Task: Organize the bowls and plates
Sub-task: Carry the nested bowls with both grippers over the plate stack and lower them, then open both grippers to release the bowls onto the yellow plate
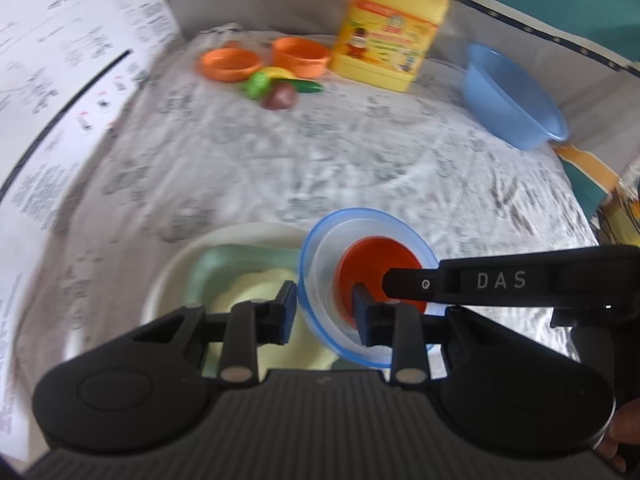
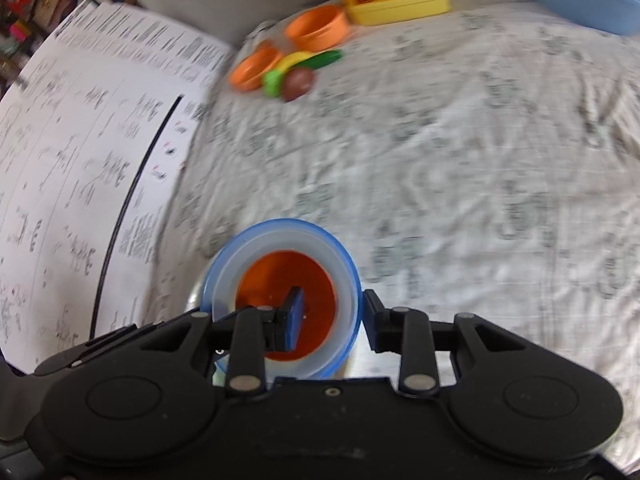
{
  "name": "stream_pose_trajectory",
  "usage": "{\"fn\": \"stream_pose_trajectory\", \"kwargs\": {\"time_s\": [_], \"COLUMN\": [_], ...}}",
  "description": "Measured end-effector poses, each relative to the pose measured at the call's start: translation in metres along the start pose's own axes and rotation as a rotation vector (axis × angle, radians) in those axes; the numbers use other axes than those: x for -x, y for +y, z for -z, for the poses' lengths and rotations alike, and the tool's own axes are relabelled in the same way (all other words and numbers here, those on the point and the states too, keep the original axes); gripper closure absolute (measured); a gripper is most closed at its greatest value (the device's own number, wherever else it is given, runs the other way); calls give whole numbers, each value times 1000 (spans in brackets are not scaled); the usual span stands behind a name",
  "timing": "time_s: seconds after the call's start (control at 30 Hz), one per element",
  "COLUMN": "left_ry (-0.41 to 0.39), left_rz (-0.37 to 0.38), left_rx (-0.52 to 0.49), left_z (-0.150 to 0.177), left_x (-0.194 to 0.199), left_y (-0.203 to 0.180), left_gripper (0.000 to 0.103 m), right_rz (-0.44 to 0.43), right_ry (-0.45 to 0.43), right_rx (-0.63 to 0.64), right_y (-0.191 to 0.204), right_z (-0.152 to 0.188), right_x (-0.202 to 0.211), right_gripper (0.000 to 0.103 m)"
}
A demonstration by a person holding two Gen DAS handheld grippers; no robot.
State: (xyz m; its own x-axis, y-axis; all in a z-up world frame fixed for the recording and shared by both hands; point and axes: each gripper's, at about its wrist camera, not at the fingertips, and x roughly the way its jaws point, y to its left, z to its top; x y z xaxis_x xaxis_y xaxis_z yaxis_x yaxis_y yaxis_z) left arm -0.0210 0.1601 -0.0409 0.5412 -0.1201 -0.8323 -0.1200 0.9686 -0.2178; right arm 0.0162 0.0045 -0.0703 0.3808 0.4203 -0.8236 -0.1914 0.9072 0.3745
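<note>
Left wrist view: left tool (image 1: 325,308) at lower centre, clamped on near rim of blue-rimmed bowl (image 1: 320,240) with orange bowl (image 1: 372,256) nested inside. Right tool's finger entering from right edge. Cream plate stack (image 1: 180,264) lower left. Large blue basin (image 1: 516,100) upper right on patterned cloth (image 1: 320,160).

Right wrist view: right tool (image 2: 332,316) at lower centre, gripping right rim of blue-rimmed bowl (image 2: 248,240), one finger inside over orange bowl (image 2: 280,272), one outside.

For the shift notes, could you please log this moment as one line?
stage: carrying | left gripper: shut on blue-rimmed bowl wall | right gripper: shut on opposite wall | inside: orange disc | below: white basin
</note>
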Motion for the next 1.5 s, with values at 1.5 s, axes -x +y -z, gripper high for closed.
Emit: {"fn": "stream_pose_trajectory", "kwargs": {"time_s": [1.5], "left_ry": [-24], "left_rz": [-17], "left_rx": [21], "left_z": [14], "left_x": [1], "left_y": [47], "left_gripper": [41], "right_rz": [11], "right_ry": [38], "right_rx": [108], "right_y": [48], "right_z": [3], "right_x": [-25], "right_gripper": [69]}}
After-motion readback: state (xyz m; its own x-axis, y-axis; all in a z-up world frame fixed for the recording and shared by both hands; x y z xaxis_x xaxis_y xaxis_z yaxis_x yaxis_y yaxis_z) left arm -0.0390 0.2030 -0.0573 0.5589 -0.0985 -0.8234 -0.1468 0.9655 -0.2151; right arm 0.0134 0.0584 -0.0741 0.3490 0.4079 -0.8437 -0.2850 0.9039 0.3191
